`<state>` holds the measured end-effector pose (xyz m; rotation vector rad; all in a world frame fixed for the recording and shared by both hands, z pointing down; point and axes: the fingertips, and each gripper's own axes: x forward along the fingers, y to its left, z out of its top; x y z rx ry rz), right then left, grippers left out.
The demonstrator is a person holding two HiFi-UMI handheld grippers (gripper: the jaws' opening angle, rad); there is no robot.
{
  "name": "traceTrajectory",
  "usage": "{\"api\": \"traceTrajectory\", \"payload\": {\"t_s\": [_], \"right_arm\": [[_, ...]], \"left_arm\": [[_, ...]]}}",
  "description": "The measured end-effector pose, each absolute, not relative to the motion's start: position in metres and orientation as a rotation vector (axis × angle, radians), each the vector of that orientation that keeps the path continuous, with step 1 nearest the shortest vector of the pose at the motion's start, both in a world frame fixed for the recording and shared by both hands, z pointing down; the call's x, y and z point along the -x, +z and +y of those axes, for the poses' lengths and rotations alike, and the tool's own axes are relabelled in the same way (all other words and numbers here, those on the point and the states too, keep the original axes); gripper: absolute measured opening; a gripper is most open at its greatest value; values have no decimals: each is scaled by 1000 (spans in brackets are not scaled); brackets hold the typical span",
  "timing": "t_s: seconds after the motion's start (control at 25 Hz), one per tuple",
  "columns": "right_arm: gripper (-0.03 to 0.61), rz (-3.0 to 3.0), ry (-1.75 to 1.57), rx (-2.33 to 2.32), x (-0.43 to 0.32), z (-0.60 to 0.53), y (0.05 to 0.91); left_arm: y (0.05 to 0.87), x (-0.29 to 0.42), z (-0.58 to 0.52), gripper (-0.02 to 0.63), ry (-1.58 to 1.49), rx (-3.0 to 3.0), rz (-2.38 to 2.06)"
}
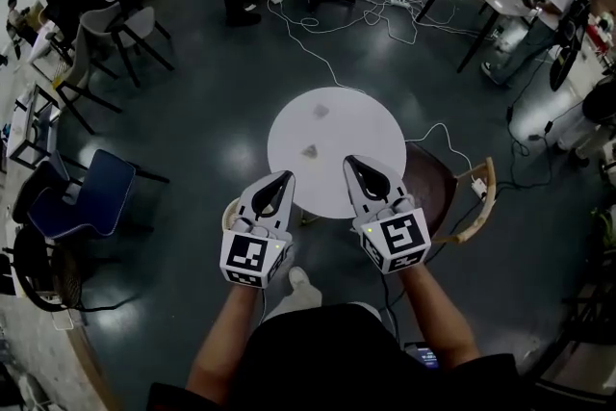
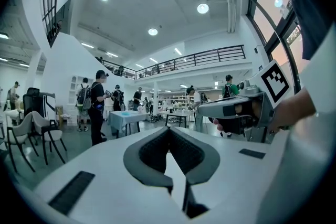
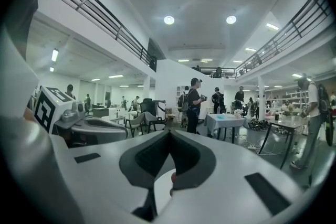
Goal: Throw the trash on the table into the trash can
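Dark glossy floor (image 1: 192,120) with a blue chair (image 1: 91,192) and trailing white cables (image 1: 393,7); round ceiling lights (image 3: 168,20) above a railed balcony (image 2: 210,55).

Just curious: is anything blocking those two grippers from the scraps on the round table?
Nothing visible: only bare table lies between the left gripper, the right gripper, the near scrap and the far scrap.

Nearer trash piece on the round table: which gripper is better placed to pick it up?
Left, but only by a little. The left gripper looks slightly closer to the nearer trash piece and points at it; the right gripper is further aside. Both are shut and empty.
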<state>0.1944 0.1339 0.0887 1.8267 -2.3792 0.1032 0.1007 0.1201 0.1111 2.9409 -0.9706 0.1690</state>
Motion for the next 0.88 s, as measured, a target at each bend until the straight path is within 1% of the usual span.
{"api": "traceTrajectory", "payload": {"t_s": [0.48, 0.88], "right_arm": [[17, -2302, 146, -1835, -176, 113, 119], [17, -2280, 198, -1821, -196, 95, 143]], "left_arm": [[143, -68, 90, 15, 228, -2947, -926], [172, -89, 74, 15, 302, -2920, -877]]}}
